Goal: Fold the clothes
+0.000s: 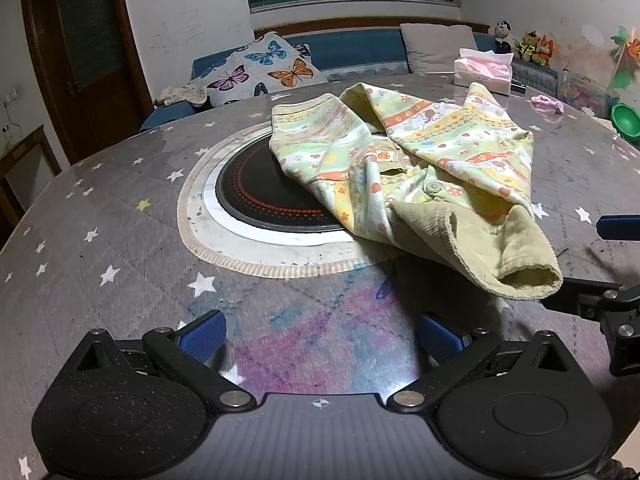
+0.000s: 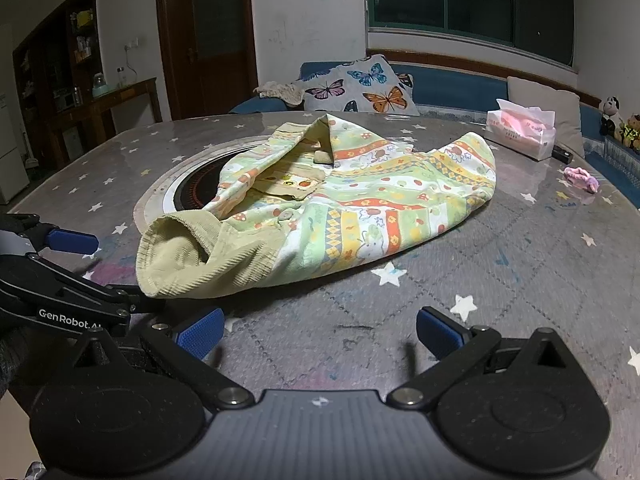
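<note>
A small child's jacket [image 1: 404, 168] [image 2: 340, 200] lies crumpled on the star-patterned table, its colourful striped lining showing and a pale green corduroy sleeve [image 1: 508, 256] [image 2: 188, 256] pointing toward the near edge. My left gripper [image 1: 322, 338] hovers open just short of the jacket, left of the sleeve cuff, holding nothing. In the right wrist view my right gripper [image 2: 320, 336] is open too, near the jacket's front hem, empty. Each gripper shows at the edge of the other's view, beside the cuff.
A black round hotplate [image 1: 256, 196] [image 2: 196, 192] set in the table lies partly under the jacket. A tissue pack [image 1: 484, 70] [image 2: 520, 130] and a pink cloth scrap [image 1: 548, 102] [image 2: 580, 178] sit at the far right. A bench with cushions runs behind the table.
</note>
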Tool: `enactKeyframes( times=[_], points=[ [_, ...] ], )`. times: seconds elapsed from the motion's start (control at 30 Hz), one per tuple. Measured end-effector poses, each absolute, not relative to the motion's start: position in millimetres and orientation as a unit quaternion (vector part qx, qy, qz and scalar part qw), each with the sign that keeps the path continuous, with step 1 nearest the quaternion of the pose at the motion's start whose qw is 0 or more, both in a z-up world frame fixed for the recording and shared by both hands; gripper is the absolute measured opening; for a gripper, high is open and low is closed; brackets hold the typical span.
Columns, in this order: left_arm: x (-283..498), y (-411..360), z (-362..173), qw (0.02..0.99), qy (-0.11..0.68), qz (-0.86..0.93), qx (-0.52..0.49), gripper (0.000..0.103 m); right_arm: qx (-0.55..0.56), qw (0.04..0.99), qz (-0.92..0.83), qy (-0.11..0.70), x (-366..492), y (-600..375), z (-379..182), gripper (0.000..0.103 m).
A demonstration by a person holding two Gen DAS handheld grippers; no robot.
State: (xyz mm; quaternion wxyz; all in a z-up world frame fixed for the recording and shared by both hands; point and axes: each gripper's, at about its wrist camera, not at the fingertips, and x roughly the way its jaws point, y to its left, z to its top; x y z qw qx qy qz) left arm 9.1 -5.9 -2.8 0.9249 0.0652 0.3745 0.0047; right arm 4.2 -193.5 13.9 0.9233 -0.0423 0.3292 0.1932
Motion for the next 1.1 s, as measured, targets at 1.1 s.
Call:
enactKeyframes(
  times=[1.1],
  points=[
    [35.0,6.4,-0.6,0.921,0.384,0.019,0.069,0.103,-0.046,0.92,0.188,0.341,36.5,-196.4,15.0,0.103]
  ],
)
